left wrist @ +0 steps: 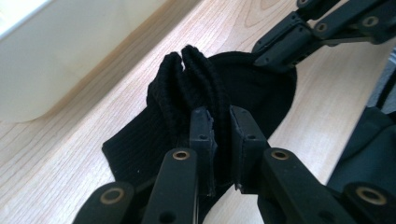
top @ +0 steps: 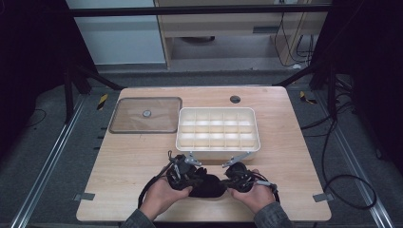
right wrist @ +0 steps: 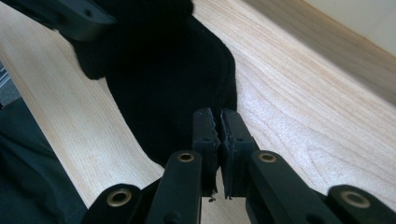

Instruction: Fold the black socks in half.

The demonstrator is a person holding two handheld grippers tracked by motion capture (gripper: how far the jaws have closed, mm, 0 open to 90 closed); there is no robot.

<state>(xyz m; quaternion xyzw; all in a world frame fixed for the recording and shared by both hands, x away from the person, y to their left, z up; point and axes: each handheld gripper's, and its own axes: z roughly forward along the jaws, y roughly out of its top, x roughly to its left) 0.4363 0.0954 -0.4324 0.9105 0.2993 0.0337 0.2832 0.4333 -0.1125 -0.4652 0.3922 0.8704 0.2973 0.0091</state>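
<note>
folding looks to be the step in hand: near the desk's (top: 123,190) front edge, left gripper (left wrist: 219,122) and right gripper (right wrist: 219,122) each clamp narrowly on the black sock (top: 206,186), bunching it. next, tuck it compact for the divided tray (top: 217,128) beyond. gripper views reveal ribbed folds; high view adds the lid (top: 146,115).

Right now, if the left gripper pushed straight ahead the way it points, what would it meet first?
Probably the right gripper, which crosses the far end of the black sock that the left gripper pinches; depth is hard to judge.
</note>
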